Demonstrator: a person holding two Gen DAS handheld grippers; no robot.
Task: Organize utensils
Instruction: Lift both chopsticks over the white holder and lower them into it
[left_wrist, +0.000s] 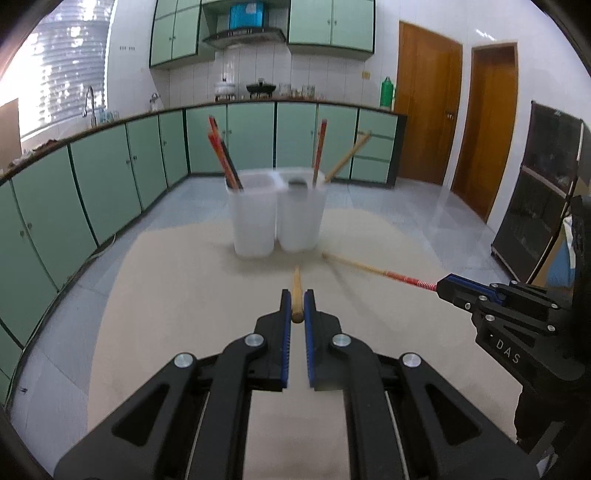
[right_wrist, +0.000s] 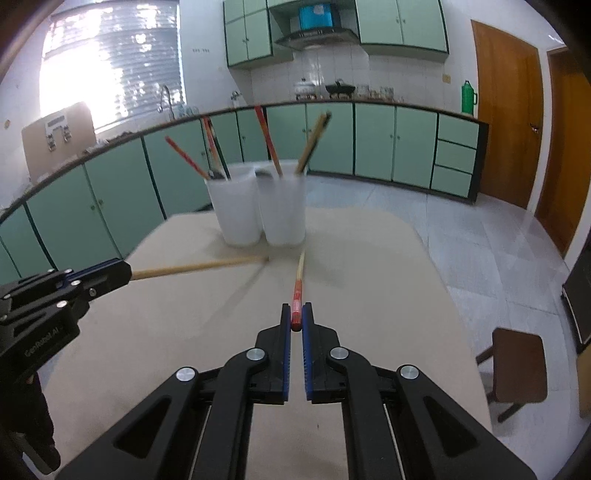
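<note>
Two translucent white cups (left_wrist: 275, 214) stand side by side on the beige table (left_wrist: 166, 302), with several chopsticks standing in them (left_wrist: 221, 155). My left gripper (left_wrist: 296, 301) is shut on a plain wooden chopstick (left_wrist: 296, 291) that points toward the cups. My right gripper (right_wrist: 296, 314) is shut on a red-handled chopstick (right_wrist: 297, 291), its pale tip toward the cups (right_wrist: 264, 206). In the left wrist view the right gripper (left_wrist: 443, 285) holds the red-handled chopstick (left_wrist: 369, 269). In the right wrist view the left gripper (right_wrist: 125, 271) holds the wooden chopstick (right_wrist: 199, 266).
Green kitchen cabinets (left_wrist: 110, 177) run along the left and back walls. Wooden doors (left_wrist: 424, 103) are at the right. A dark cabinet (left_wrist: 546, 192) stands right of the table. A brown stool (right_wrist: 517, 365) stands by the table's right edge.
</note>
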